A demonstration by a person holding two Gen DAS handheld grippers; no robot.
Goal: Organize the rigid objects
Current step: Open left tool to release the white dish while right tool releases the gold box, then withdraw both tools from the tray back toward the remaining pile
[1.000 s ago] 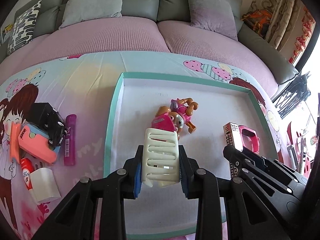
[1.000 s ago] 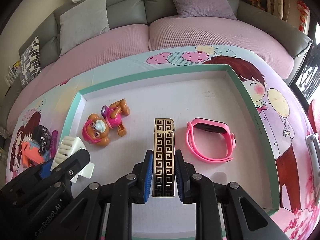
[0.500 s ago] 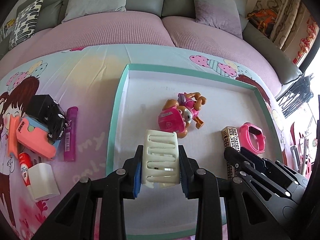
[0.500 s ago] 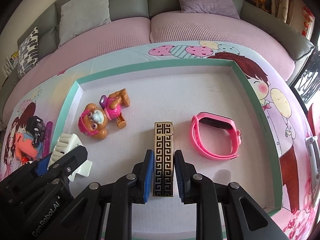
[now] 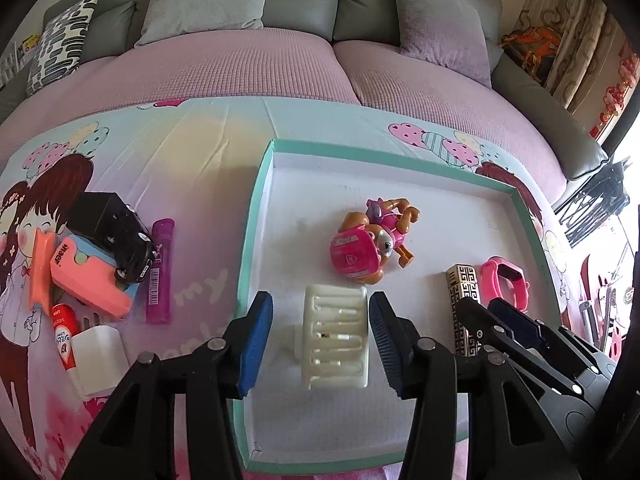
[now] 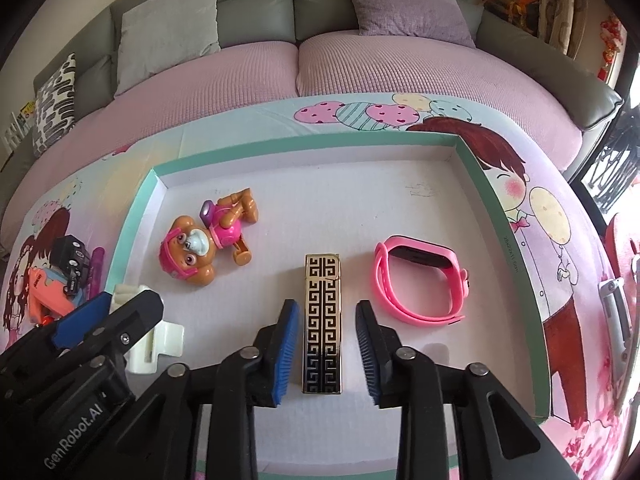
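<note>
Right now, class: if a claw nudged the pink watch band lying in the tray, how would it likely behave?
The pink watch band looks like soft rubber, so it would probably flex rather than slide stiffly. It lies on its edge as a loop, so it might flop over. It seems light for its size.

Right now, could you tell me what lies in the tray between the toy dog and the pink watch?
The gold-and-black patterned lighter lies between the toy dog and the pink watch, flat on the tray floor; the right wrist view shows this plainly.
</note>
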